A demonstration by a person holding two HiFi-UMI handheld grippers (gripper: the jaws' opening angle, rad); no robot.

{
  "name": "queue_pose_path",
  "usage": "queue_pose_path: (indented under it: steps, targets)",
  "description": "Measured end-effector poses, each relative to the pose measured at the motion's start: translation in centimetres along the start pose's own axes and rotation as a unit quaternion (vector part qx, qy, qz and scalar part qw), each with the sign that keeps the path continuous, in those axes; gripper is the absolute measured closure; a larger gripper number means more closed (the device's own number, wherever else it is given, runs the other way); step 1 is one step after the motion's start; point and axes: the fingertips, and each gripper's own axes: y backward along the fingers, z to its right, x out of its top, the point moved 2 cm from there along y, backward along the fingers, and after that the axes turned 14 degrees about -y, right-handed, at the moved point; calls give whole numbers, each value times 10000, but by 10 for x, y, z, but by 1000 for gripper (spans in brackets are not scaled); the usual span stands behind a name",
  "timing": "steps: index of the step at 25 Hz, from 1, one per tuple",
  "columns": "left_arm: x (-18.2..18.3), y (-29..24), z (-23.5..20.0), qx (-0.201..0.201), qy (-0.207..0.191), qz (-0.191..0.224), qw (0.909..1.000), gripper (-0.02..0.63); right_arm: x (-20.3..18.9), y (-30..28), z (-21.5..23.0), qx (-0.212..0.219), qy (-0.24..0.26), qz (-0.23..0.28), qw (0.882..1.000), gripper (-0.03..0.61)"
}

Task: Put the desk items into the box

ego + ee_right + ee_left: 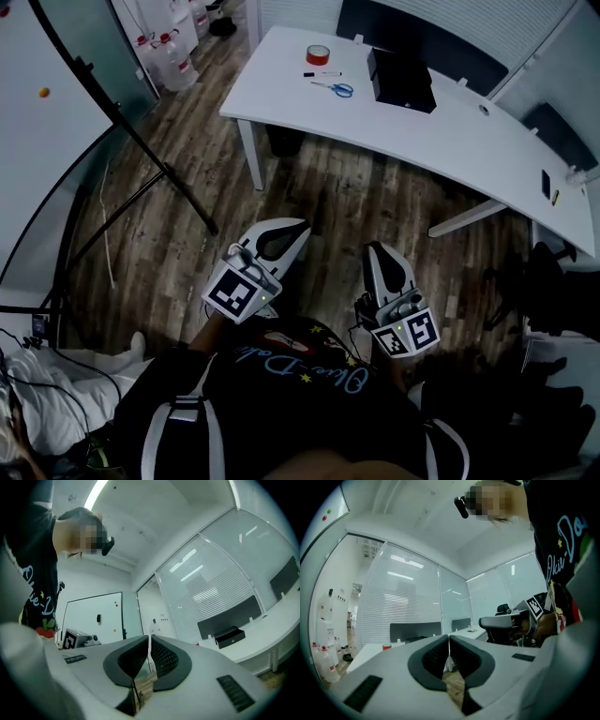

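Observation:
Across the wooden floor stands a white desk (450,141). On it lie a red tape roll (318,54), a black marker (322,73), blue-handled scissors (335,89) and an open black box (401,79). Both grippers are held close to the person's body, well short of the desk. My left gripper (281,230) is shut with nothing between its jaws (449,637); the tape roll (386,646) shows far beyond it. My right gripper (380,251) is also shut and empty (150,637), with the black box (229,636) far off at its right.
A black stand's legs (141,150) slant over the floor at the left, beside a whiteboard. Water bottles (173,61) stand at the back left. A dark phone (545,183) lies at the desk's right end. A black chair (539,281) is at the right.

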Motion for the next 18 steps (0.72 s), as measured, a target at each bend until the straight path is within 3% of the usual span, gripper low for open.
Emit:
queue_pose_path:
  steps: [5, 11, 18]
  targets:
    - [-8, -3, -32, -53, 77, 199, 9998, 612, -9, -32, -1, -137, 63, -36, 9999, 543]
    - [-16, 7, -70, -45, 114, 354, 9993, 612, -23, -82, -13, 44, 111, -164, 9998, 541]
    - [-38, 23, -115, -107, 156, 183, 9997, 612, -40, -133, -20, 21, 159, -270, 9995, 541]
